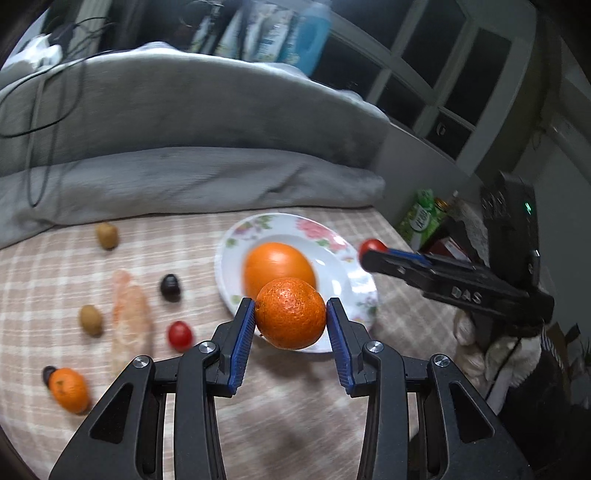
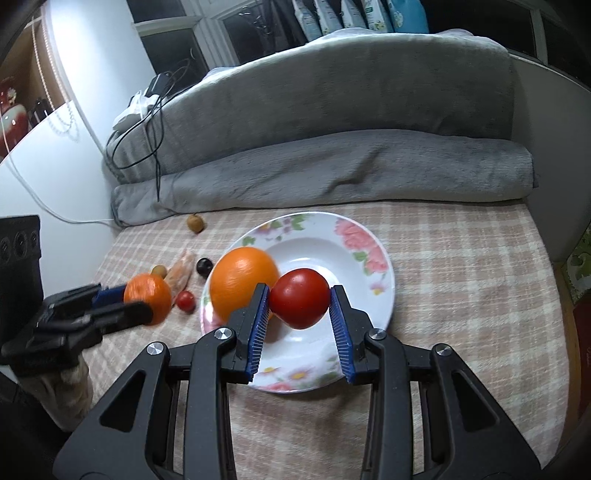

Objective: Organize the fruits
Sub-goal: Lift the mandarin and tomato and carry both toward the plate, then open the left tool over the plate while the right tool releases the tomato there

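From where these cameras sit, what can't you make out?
- Left wrist view: bottles on the back shelf are blurred, labels unreadable.
- Left wrist view: the small dark fruit is half hidden behind the mandarin.
- Right wrist view: the plate near its front rim is hidden by the tomato and hand-held gripper.

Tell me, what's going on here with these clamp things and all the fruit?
A person holds a two-finger gripper in each hand and is gathering fruit onto a flowered plate. The left gripper is clamped on a mandarin near the plate's edge, and the right gripper is clamped on a red tomato above the plate. A large orange already sits on the plate. Other small fruits, including another mandarin and a small tomato, lie on the checked cloth.
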### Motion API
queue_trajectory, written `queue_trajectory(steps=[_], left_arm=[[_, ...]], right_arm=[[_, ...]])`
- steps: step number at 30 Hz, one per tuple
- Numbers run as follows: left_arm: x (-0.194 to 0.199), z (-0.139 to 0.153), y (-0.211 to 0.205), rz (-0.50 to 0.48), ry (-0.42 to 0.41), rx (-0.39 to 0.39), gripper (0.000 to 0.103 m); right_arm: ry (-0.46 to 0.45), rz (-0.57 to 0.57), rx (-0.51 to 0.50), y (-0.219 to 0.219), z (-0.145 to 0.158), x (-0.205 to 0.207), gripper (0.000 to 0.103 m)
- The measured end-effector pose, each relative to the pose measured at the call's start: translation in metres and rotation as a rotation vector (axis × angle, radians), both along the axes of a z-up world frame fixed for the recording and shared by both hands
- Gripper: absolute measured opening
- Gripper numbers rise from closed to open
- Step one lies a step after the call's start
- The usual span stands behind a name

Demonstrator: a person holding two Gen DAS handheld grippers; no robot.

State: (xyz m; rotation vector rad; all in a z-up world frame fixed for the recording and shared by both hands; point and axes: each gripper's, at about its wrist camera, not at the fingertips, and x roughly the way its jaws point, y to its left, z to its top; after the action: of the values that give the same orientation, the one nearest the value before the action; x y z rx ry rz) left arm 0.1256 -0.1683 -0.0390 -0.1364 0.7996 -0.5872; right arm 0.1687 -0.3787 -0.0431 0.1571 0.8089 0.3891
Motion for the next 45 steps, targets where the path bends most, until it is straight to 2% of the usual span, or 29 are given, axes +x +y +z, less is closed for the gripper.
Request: queue_trajectory(steps=[14, 31, 32, 33, 35, 36, 40, 42, 45], left_arm=[[0.003, -0.008, -0.056, -0.095, 0.004, 0.037, 0.038], [0.011, -0.013, -0.08, -0.11, -0.01, 0.078, 0.039], [0.012, -0.014, -0.081, -0.109, -0.012, 0.082, 0.039], [0.012, -0.015, -0.082, -0.111, -0.012, 0.085, 0.039], [0.012, -0.015, -0.082, -0.112, -0.015, 0.086, 0.044], [0.011, -0.015, -0.083, -0.113, -0.018, 0.086, 0.05], [0.012, -0.012, -0.083, -0.108, -0.03, 0.084, 0.055], [0.011, -0.012, -0.081, -0.106, -0.032, 0.082, 0.065], [0.01, -0.01, -0.079, -0.101, -0.035, 0.083, 0.069]], right_arm=[[0.031, 0.0, 0.013, -0.012, -0.007, 0.034, 0.035], [0.062, 0.018, 0.047, -0.008, -0.011, 0.056, 0.036], [0.063, 0.018, 0.052, -0.008, -0.011, 0.057, 0.046], [0.06, 0.016, 0.058, -0.008, -0.01, 0.057, 0.062], [0.049, 0.003, 0.063, -0.009, -0.008, 0.056, 0.075], [0.045, 0.003, 0.068, -0.009, -0.006, 0.056, 0.075], [0.034, -0.007, 0.073, -0.01, -0.001, 0.055, 0.075], [0.028, -0.014, 0.075, -0.011, 0.002, 0.054, 0.082], [0.014, -0.021, 0.08, -0.012, 0.005, 0.051, 0.087]])
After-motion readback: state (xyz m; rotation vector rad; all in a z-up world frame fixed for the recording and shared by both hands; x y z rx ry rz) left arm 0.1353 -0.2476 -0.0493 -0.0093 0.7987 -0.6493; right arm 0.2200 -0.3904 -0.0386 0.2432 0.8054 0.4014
